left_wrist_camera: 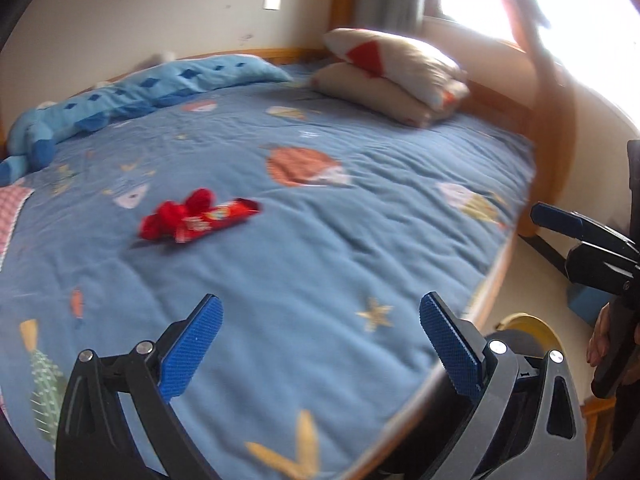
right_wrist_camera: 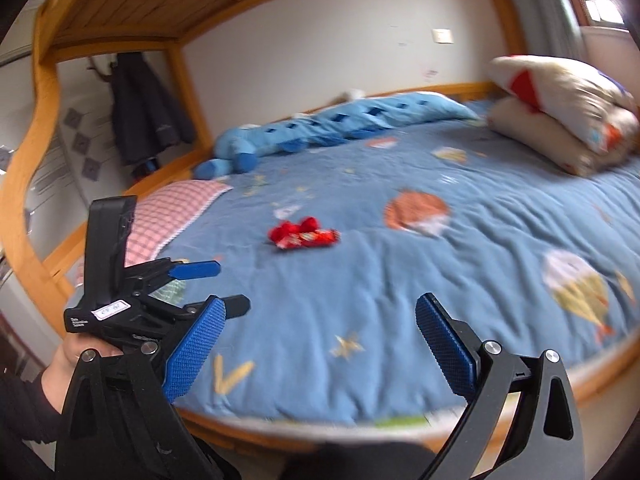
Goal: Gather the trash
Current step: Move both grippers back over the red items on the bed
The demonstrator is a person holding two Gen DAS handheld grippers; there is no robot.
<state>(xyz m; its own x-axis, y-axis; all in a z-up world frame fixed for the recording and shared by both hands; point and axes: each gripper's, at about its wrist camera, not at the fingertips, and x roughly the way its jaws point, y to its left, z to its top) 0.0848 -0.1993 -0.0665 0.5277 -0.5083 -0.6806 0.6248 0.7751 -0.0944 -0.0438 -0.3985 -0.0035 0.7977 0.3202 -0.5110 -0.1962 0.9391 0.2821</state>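
Observation:
Red snack wrappers (left_wrist_camera: 196, 216) lie crumpled together near the middle of the blue quilt (left_wrist_camera: 360, 240), a longer printed wrapper beside a scrunched red one. They also show in the right wrist view as the same red wrappers (right_wrist_camera: 304, 234). My left gripper (left_wrist_camera: 320, 308) hovers over the near part of the bed, open and empty, well short of them. My right gripper (right_wrist_camera: 320, 308) is open too, with only quilt between its blue pads. Each gripper shows in the other's view: the right gripper (left_wrist_camera: 556, 236) at the right edge, the left gripper (right_wrist_camera: 232, 286) low on the left.
Two stacked pillows (left_wrist_camera: 396, 76) sit at the bed's far right corner. A long blue plush toy (left_wrist_camera: 160, 92) lies along the wall, and a pink checked pillow (right_wrist_camera: 172, 212) is at the left end. A wooden bed frame (right_wrist_camera: 36, 160) and upper bunk surround the bed. Coats (right_wrist_camera: 148, 112) hang beyond.

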